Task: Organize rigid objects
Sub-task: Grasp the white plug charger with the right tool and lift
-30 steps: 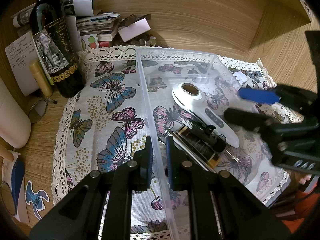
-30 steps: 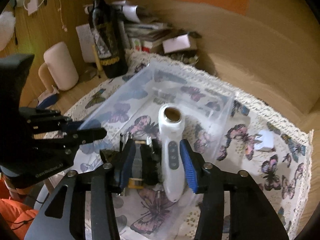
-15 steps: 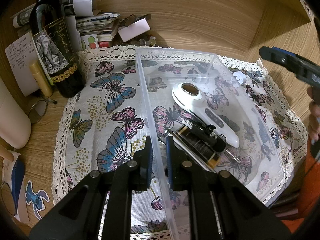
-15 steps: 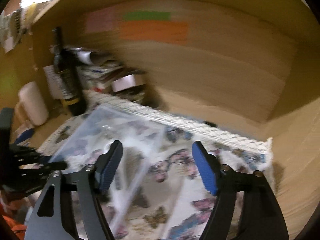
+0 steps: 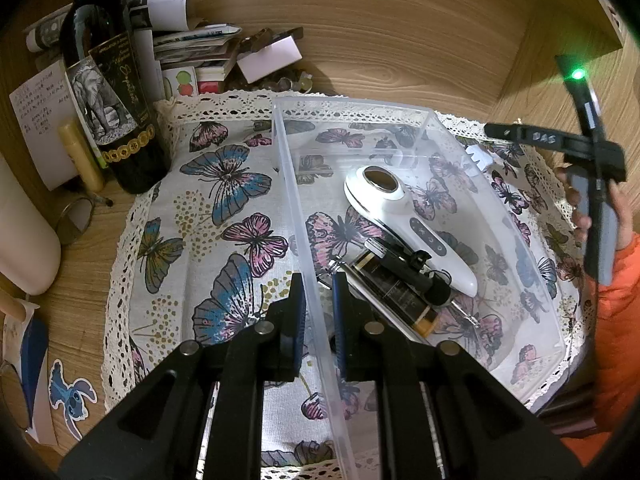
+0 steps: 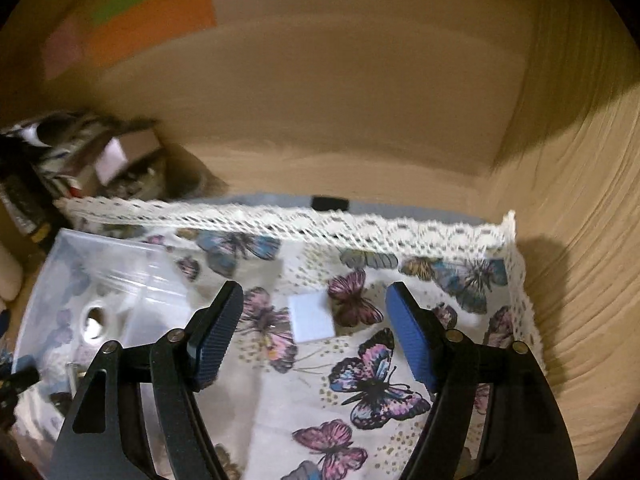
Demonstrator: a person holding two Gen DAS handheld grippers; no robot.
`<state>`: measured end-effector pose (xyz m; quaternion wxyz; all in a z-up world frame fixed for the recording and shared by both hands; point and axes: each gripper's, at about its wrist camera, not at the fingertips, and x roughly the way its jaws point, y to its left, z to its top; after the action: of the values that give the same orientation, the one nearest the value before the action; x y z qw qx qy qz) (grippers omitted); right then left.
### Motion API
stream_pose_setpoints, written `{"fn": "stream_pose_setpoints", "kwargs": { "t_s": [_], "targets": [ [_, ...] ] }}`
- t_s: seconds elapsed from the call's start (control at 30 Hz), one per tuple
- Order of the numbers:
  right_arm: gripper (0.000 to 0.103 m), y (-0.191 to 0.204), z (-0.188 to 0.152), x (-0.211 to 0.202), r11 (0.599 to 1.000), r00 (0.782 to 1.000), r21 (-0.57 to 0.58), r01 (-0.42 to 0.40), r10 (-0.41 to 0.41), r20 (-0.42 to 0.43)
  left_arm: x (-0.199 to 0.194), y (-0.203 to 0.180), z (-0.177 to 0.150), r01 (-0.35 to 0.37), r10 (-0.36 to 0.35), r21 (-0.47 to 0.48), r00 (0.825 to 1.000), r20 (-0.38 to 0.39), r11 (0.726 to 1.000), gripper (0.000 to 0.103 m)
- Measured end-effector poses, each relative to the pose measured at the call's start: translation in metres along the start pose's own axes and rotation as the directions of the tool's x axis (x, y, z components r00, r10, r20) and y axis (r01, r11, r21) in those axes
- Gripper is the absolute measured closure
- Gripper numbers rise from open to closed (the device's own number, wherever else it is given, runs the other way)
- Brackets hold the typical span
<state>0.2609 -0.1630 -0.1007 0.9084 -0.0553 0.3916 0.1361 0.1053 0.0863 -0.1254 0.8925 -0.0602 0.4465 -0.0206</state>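
Since a second ago the right gripper (image 6: 314, 334) has left the clear plastic bin (image 5: 420, 114) and swung out over the butterfly cloth (image 6: 380, 384); its jaws, which then flanked the white handheld device, now stand wide apart with nothing between them. Beyond them a small white square block (image 6: 311, 318) lies on the cloth, outside the bin and just beside its right wall. The view is blurred, so finer detail on the block cannot be told.

Nothing has shifted for the left gripper (image 5: 318, 300) — its jaws are pinched on the bin's near left wall, one finger outside and one inside.

Inside the bin lie three things, all toward the near half: the white handheld device (image 5: 404, 216) with its round window pointing to the far end, a slim black tool (image 5: 412, 268) lying against it, and a dark cylinder with a gold end (image 5: 394, 296) alongside that. The bin's far end is bare.

Left of the cloth stands a wine bottle (image 5: 114, 100) — papers (image 5: 192, 40) are stacked behind it.
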Motion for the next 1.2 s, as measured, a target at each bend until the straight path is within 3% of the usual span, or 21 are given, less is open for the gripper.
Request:
{"fn": "stream_pose_setpoints", "kwargs": {
  "t_s": [0.17,0.33,0.4,0.53,0.97,1.2],
  "targets": [
    [0.035,-0.002,-0.005,0.025,1.000,0.998,0.007,-0.005,0.005,-0.059,-0.002,0.000,-0.001,0.003,-0.003,-0.003,1.000,0.009,1.000,0.091],
    [0.052,0.004,-0.009,0.045,1.000,0.993,-0.020,-0.016,0.014,-0.119,-0.002,0.000,-0.002,0.006,-0.006,-0.005,1.000,0.012,1.000,0.091],
    [0.065,0.004,-0.010,0.051,0.999,0.989,-0.016,-0.035,0.032,-0.142,-0.002,0.001,-0.002,0.008,-0.008,-0.006,1.000,0.012,1.000,0.091],
    [0.071,0.006,-0.012,0.045,1.000,0.993,-0.020,-0.025,0.022,-0.120,-0.003,0.001,-0.003,0.006,-0.006,-0.002,1.000,0.015,1.000,0.091],
    [0.072,0.021,-0.017,-0.018,0.997,0.998,-0.054,-0.055,0.055,-0.008,-0.003,0.000,-0.003,0.005,-0.005,-0.002,1.000,0.016,1.000,0.091],
    [0.072,0.054,-0.017,-0.064,0.985,0.990,-0.149,-0.092,0.107,0.095,-0.004,0.000,-0.003,0.004,-0.004,-0.001,1.000,0.017,1.000,0.091]
  ]
}}
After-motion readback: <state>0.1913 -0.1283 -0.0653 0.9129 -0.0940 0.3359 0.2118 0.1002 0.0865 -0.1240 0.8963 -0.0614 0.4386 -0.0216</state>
